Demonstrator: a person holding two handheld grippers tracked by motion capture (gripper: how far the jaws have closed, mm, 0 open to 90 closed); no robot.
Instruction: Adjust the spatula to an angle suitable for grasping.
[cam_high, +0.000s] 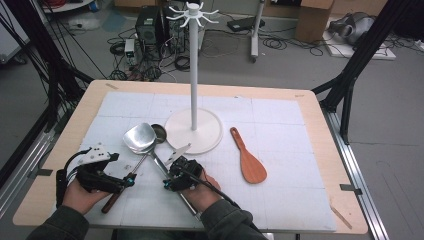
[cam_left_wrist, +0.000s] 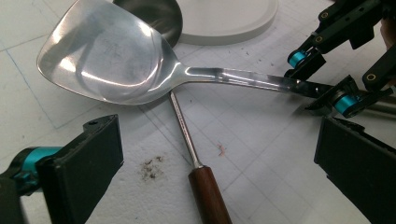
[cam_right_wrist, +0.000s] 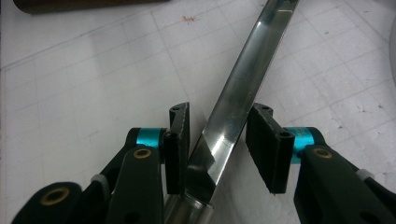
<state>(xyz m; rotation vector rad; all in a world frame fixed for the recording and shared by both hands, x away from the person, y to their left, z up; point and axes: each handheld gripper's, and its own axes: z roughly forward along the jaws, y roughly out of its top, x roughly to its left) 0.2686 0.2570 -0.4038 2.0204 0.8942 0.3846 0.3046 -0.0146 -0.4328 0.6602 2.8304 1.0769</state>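
Observation:
A steel spatula (cam_high: 140, 137) lies on the white mat with its flat handle (cam_right_wrist: 238, 88) running toward me. My right gripper (cam_right_wrist: 217, 144) straddles that handle, and a thin gap shows at each pad, so it is open. From the left gripper view, the right gripper (cam_left_wrist: 322, 79) sits at the handle's end. A ladle (cam_high: 159, 132) lies under the spatula blade (cam_left_wrist: 112, 56), and its wooden grip (cam_left_wrist: 210, 196) points at me. My left gripper (cam_left_wrist: 217, 182) stands wide open, low over the mat, with the wooden grip between its jaws and untouched.
A white hook stand (cam_high: 194, 131) rises from a round base just behind the utensils. A wooden rice paddle (cam_high: 248, 162) lies to the right of the base. The white mat (cam_high: 280, 200) has bare room at the right and front.

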